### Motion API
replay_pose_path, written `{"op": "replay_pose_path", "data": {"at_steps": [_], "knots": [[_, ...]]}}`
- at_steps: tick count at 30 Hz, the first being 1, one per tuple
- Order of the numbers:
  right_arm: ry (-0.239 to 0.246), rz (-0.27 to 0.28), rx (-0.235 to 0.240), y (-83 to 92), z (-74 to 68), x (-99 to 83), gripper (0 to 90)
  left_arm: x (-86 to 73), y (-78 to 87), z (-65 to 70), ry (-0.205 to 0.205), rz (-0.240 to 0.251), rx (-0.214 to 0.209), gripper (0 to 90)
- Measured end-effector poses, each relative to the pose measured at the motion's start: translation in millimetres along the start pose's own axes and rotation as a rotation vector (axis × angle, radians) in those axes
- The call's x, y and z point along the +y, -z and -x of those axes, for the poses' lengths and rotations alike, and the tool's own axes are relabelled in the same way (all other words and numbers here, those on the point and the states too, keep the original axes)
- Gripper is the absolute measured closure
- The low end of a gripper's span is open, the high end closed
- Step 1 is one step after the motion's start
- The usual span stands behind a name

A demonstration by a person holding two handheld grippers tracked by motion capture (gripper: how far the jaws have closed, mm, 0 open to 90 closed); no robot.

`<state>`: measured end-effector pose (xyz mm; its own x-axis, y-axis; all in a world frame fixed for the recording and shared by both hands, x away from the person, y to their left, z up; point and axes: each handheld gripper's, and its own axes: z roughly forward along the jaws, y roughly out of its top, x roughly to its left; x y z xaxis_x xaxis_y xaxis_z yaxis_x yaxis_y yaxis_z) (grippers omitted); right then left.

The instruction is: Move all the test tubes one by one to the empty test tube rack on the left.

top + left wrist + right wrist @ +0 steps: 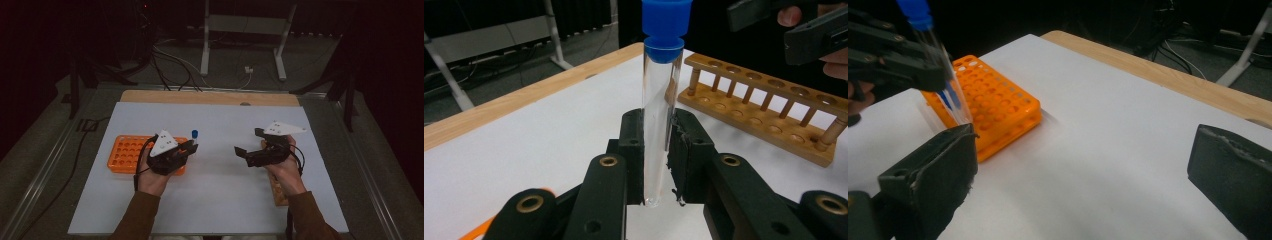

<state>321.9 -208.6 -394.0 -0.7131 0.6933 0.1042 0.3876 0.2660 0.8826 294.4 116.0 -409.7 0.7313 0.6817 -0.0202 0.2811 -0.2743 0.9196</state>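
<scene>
Left tool (655, 165) clamps an upright blue-capped test tube (660, 115) above the desk (220, 185), at three o'clock of the orange rack (127, 152). Right tool (1083, 170) gapes wide, holding nothing, near the wooden rack (769, 112).

A lab bench setup: a white-topped desk (210, 200) carries an orange tube rack (125, 152) at nine o'clock and a wooden test-tube rack (764, 112) at three o'clock, with cables (170, 65) and a metal stand (245, 30) on the dark floor at twelve o'clock.
</scene>
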Motion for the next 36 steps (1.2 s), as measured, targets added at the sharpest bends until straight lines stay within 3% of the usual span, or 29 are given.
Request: {"op": "replay_pose_path", "data": {"at_steps": [22,36], "knots": [[-0.028,0.004,-0.03,12.8,14.8,-8.4,0.0,-10.6,52.1,-26.8,0.062,0.032,0.062,78.0],[-0.046,0.01,-0.059,23.8,24.6,-14.0,0.0,-18.6,82.0,-42.4,0.085,0.053,0.127,78.0]]}}
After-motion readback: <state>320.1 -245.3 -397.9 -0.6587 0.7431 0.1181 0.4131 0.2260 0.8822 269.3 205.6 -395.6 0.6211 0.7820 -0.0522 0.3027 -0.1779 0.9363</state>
